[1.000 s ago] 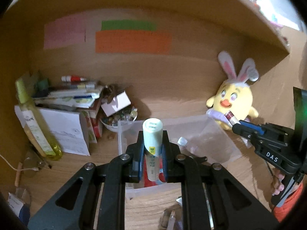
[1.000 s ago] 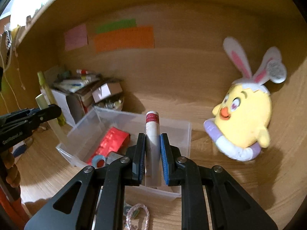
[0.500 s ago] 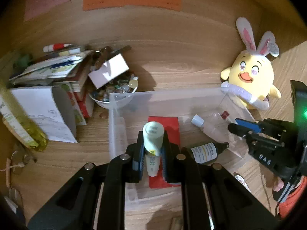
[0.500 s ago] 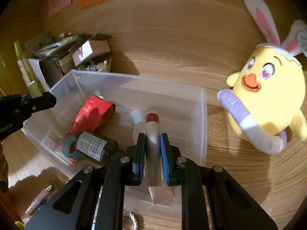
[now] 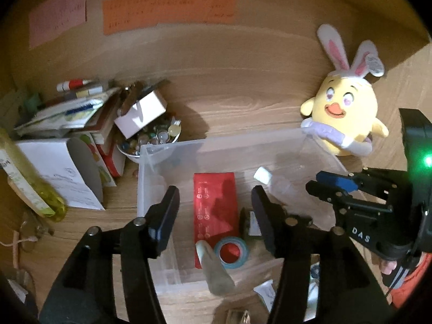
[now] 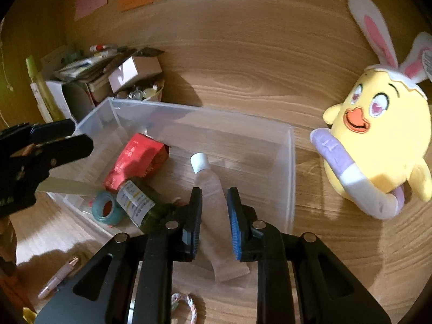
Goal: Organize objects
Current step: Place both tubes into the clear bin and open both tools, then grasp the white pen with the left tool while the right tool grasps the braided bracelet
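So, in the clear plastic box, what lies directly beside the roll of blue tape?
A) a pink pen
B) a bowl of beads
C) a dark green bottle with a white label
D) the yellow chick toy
C: in the right wrist view the dark green bottle lies against the blue tape roll inside the clear box, while the chick toy sits outside it.

Left gripper [image 5: 216,210], jaws spread wide w/ nothing between them, hangs over a clear plastic bin [image 5: 216,145] at centre. Inside: red packet [image 5: 214,205], teal tape roll [image 5: 232,251] and a pale green tube [image 5: 213,267] at 6 o'clock. Yellow bunny-eared chick plush [image 5: 345,110] at 2 o'clock, right gripper [image 5: 332,186] at 3 o'clock, cluttered stack of boxes & papers [image 5: 67,135] at 9 o'clock.
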Motion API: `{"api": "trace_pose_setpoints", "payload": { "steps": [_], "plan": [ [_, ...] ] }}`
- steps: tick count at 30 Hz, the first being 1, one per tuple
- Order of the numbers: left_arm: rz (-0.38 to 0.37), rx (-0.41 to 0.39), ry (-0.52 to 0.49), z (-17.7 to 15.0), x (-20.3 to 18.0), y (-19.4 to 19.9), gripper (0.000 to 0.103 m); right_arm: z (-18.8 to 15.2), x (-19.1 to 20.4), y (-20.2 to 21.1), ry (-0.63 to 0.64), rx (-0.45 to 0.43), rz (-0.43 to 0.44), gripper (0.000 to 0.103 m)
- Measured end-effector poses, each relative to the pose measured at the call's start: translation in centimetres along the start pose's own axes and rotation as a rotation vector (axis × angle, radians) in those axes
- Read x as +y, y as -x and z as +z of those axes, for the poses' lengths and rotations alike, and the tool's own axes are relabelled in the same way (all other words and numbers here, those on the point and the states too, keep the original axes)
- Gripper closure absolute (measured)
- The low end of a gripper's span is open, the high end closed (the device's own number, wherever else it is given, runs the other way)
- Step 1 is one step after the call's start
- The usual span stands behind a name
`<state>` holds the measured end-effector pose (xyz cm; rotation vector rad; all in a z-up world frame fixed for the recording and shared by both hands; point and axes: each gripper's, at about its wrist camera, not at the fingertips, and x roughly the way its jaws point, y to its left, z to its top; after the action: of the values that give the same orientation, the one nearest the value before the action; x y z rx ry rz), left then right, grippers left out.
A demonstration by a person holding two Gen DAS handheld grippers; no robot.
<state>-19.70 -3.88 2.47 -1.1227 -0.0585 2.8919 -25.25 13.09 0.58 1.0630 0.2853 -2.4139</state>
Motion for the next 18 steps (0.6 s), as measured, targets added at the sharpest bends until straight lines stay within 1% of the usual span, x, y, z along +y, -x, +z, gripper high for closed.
{"api": "trace_pose_setpoints", "payload": {
  "steps": [1,2,3,6,7,11,15,18],
  "plan": [
    [0.001,-0.011,-0.004,-0.1,-0.2,0.6,0.039,-0.1,0.0,0.5,-0.004,-0.008,0.002,0.083],
    [0.002,-0.021,-0.008,-0.2,-0.3,1.1,0.036,-0.1,0.0,1.0,-0.007,-0.017,0.004,0.079],
    [0.005,-0.031,-0.013,-0.4,-0.4,1.6,0.035,-0.2,0.0,1.7,-0.009,-0.028,0.007,0.074],
    [0.016,-0.062,-0.029,-1.2,-0.7,3.5,0.028,-0.6,0.3,3.7,-0.007,-0.069,0.010,0.065],
    [0.015,-0.069,-0.030,-1.6,-0.6,4.1,0.025,-0.8,0.5,4.4,-0.001,-0.082,0.006,0.063],
    [0.011,-0.076,-0.035,-3.1,-0.5,5.8,0.023,-2.4,1.3,7.0,0.012,-0.125,0.014,0.048],
    [0.005,-0.062,-0.036,-5.3,-0.4,6.8,0.023,-4.7,1.5,8.7,0.012,-0.135,0.024,0.043],
    [-0.002,-0.034,-0.035,-7.1,-0.4,6.9,0.023,-6.5,1.8,8.6,0.014,-0.110,0.025,0.042]
  ]
}}
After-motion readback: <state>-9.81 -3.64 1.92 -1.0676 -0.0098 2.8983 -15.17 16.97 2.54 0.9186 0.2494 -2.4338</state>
